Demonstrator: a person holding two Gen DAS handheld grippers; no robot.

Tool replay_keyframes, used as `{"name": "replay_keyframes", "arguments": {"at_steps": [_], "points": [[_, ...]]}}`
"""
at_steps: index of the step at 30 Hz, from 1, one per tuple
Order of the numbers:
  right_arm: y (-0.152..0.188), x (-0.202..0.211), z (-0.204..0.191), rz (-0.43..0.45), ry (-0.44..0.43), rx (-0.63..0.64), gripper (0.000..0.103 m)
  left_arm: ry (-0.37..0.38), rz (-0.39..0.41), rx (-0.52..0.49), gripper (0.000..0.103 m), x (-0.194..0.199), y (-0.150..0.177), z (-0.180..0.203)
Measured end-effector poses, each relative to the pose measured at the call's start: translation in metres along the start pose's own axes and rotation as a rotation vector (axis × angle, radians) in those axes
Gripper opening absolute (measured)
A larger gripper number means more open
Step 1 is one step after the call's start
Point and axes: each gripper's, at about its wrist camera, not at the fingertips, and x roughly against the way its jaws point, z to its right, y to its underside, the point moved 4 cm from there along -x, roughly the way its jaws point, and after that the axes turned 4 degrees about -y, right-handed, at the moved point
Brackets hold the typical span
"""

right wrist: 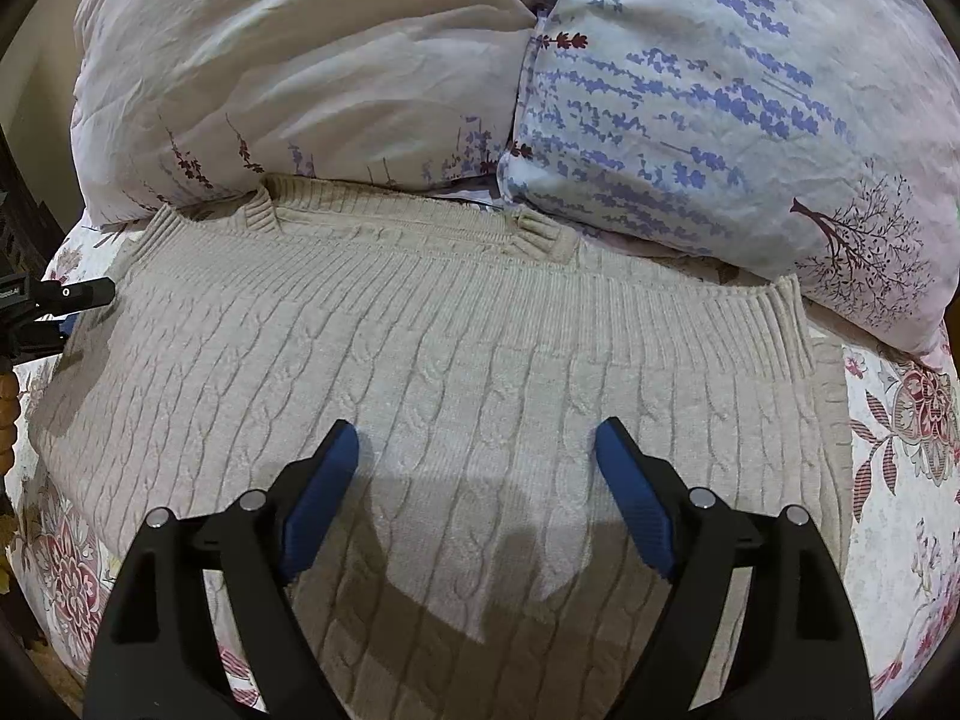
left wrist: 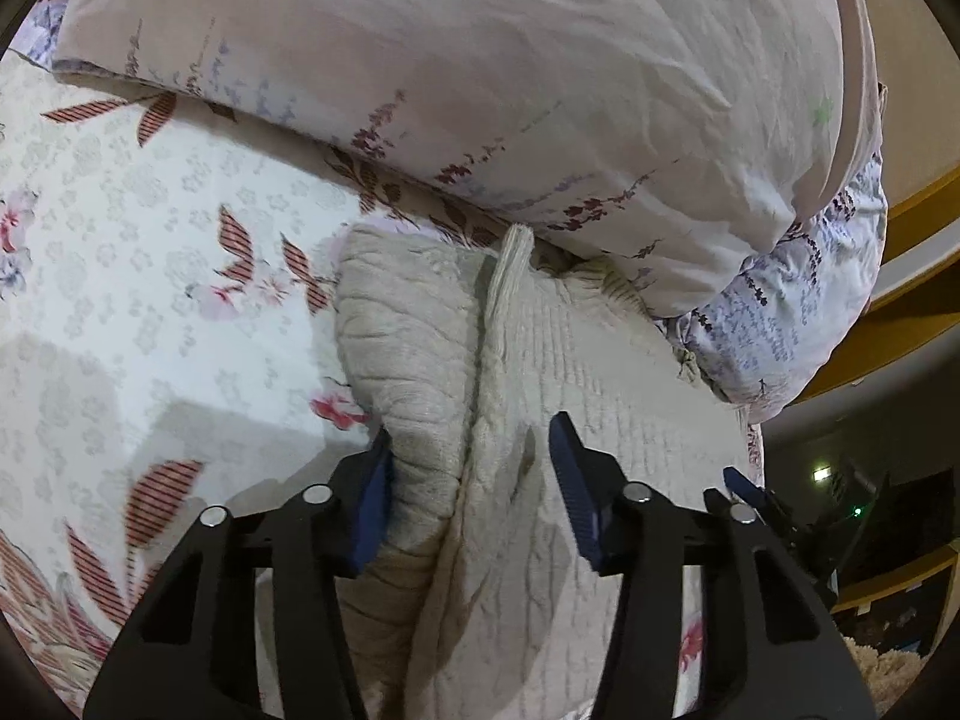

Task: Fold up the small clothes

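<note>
1. A beige cable-knit sweater [right wrist: 456, 360] lies spread on a bed, its ribbed hem toward the far side, where it meets a heap of bedding. Two ribbed cuffs lie on top of it near that hem.
2. In the left wrist view the same sweater [left wrist: 540, 420] is bunched into a raised fold along its side edge, with a thick ridge of knit running away from the camera.
3. The left gripper [left wrist: 474, 450] is half open around that ridge. Its left blue pad touches the bunched knit; the right pad stands a little clear of it, so the fabric is between the fingers but not visibly pinched.
4. The right gripper [right wrist: 477, 444] sits just above the middle of the sweater with its blue-padded fingers spread wide and nothing between them. Its shadow falls on the knit.
5. Under the sweater is a white bedsheet with red and pink flowers [left wrist: 150, 276].
6. Behind the sweater lies a pale, crumpled duvet with purple sprigs [right wrist: 300, 72], and beside it a white pillow printed with blue lavender stems [right wrist: 720, 90].
</note>
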Motion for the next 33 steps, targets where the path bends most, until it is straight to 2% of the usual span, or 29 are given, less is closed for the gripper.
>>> {"name": "replay_keyframes", "arguments": {"at_steps": [2,8,14,22,27,33], "points": [[0.0,0.0,0.0,0.0,-0.001,-0.001,0.081,0.006,-0.014,0.014,0.036,-0.004,0.002,0.003],[-0.001,0.002,0.001,0.002,-0.001,-0.004,0.081,0.032,-0.013,0.049,0.027,-0.004,0.001,0.016],[0.0,0.011,0.009,0.013,-0.008,-0.037,0.081,0.087,0.003,0.043,0.025,0.005,-0.004,0.049],[0.003,0.031,0.031,0.05,0.001,-0.11,0.081,0.206,0.0,0.008,0.024,0.007,-0.013,0.124],[0.007,0.046,0.051,0.076,0.011,-0.162,0.081,0.279,-0.044,-0.023,0.024,-0.014,-0.008,0.175],[0.022,0.062,0.078,0.086,0.041,-0.228,0.081,0.283,-0.134,-0.054,0.024,-0.061,0.018,0.211]]}}
